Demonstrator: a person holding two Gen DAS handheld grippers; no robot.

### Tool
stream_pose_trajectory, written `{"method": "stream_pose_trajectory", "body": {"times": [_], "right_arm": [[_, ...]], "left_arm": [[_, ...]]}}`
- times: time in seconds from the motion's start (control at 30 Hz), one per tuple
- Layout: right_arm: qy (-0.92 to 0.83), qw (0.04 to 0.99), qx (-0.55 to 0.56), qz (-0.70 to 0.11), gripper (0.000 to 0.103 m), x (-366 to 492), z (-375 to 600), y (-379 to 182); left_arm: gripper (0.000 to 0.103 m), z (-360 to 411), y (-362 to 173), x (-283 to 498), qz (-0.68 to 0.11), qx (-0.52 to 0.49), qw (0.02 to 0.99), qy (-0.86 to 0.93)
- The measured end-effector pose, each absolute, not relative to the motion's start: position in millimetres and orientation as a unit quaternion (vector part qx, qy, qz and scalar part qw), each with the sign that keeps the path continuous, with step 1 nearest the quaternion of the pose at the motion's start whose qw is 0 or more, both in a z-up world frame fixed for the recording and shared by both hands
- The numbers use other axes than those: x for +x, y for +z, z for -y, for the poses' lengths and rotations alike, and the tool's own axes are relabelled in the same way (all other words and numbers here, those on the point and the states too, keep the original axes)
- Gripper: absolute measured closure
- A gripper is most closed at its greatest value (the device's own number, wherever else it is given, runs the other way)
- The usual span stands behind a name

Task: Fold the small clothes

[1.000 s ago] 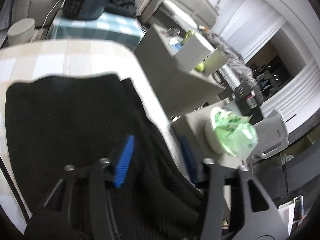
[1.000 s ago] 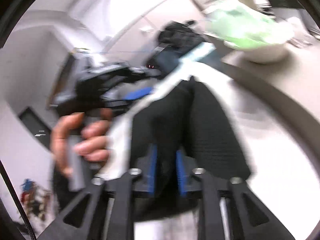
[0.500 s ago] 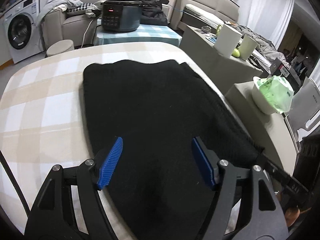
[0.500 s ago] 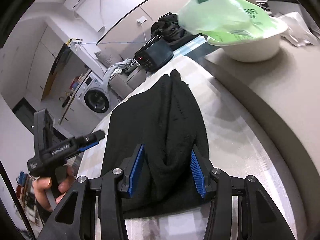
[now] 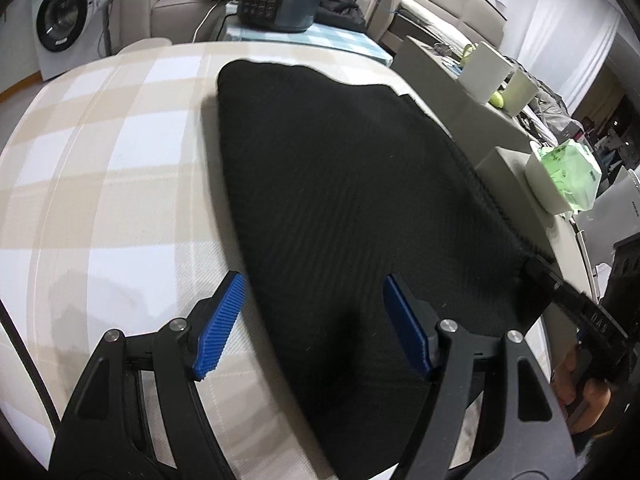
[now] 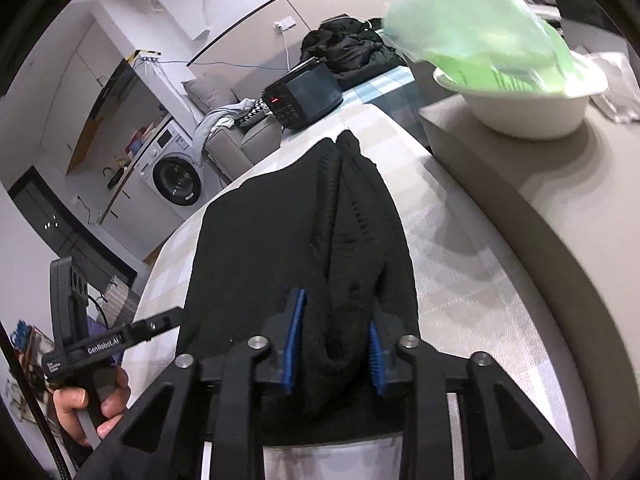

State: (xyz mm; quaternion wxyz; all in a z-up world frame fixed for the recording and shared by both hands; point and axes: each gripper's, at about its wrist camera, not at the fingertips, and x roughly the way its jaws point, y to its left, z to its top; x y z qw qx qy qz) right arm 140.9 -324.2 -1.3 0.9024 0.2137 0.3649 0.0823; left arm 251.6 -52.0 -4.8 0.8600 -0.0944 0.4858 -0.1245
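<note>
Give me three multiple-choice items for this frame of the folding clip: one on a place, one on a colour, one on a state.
1. Where does the black knit garment lie?
A. on the checked tabletop
B. in the washing machine
C. in the white bowl

2. What colour is the bag in the white bowl?
A. red
B. green
C. blue

3. How do the left tongs stand?
A. clamped on a folded sock
B. open, pads apart over the garment's near edge
C. holding the bowl

Answers:
1 A, the garment is spread on the beige-and-white checks.
2 B, the plastic bag is pale green.
3 B, the left-wrist view shows a wide gap between the blue pads, gripping nothing. The right tongs, by contrast, are closing around a bunch of the fabric.
</note>
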Motion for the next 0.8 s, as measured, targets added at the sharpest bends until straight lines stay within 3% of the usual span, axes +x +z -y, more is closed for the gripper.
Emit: {"method": "stream_pose_trajectory", "body": {"times": [0.2,0.47,0.63,0.8], "right_arm": [[0.083,0.903,0.223,-0.358,0.092,142,323,5],[0.088,0.922,0.211,-0.312,0.093,116,322,43],[0.027,0.903,0.195,-0.382,0.093,125,331,0],[0.031,0.902,0.197,-0.382,0.092,120,336,-2]], "left_arm": [[0.034,36,-13,242,-0.495,-0.102,0.855,-0.116],[0.034,20,-21,235,-0.5,-0.108,0.852,-0.111],[0.031,14,-28,231,-0.504,-0.111,0.849,-0.112],[0.03,12,-29,230,-0.504,-0.108,0.85,-0.112]]}}
